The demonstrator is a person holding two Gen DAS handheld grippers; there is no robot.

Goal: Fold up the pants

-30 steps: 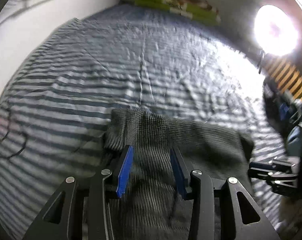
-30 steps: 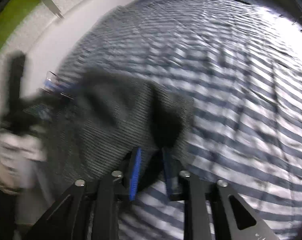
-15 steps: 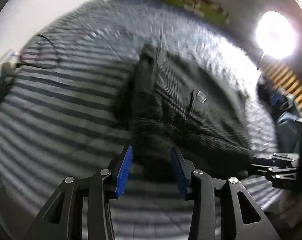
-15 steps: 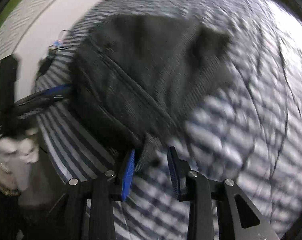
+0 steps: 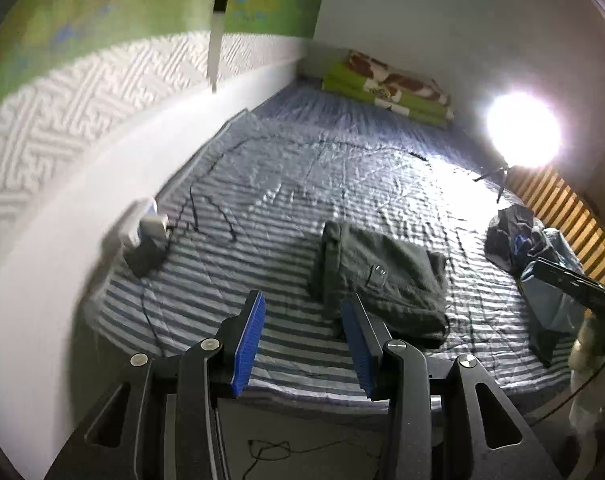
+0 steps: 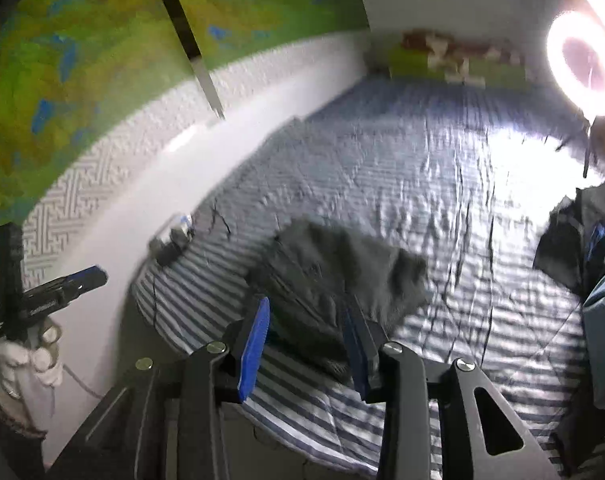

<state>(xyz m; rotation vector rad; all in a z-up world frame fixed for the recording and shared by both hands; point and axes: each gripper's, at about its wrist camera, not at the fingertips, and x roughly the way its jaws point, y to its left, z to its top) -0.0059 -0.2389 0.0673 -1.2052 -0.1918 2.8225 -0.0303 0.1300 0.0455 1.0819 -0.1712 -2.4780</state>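
Observation:
Dark grey corduroy pants [image 5: 382, 280] lie folded into a compact bundle on the striped bed cover [image 5: 302, 184], near its front edge. My left gripper [image 5: 304, 322] hangs open above the bed's edge, back from the bundle, with nothing between its blue pads. In the right wrist view the pants [image 6: 334, 280] are blurred. My right gripper [image 6: 308, 328] stands open in front of them, holding nothing. The other gripper [image 6: 68, 282] shows at the far left there, held in a gloved hand.
A pile of dark and blue clothes [image 5: 534, 248] sits at the bed's right side. A white charger with black cables [image 5: 146, 232] lies by the left wall. A folded green blanket [image 5: 386, 92] is at the far end. A ring light [image 5: 522, 136] glares at right.
Both grippers have let go of the pants and pulled back and up from the bed. The folded bundle now lies apart from them, and much more of the room is in view.

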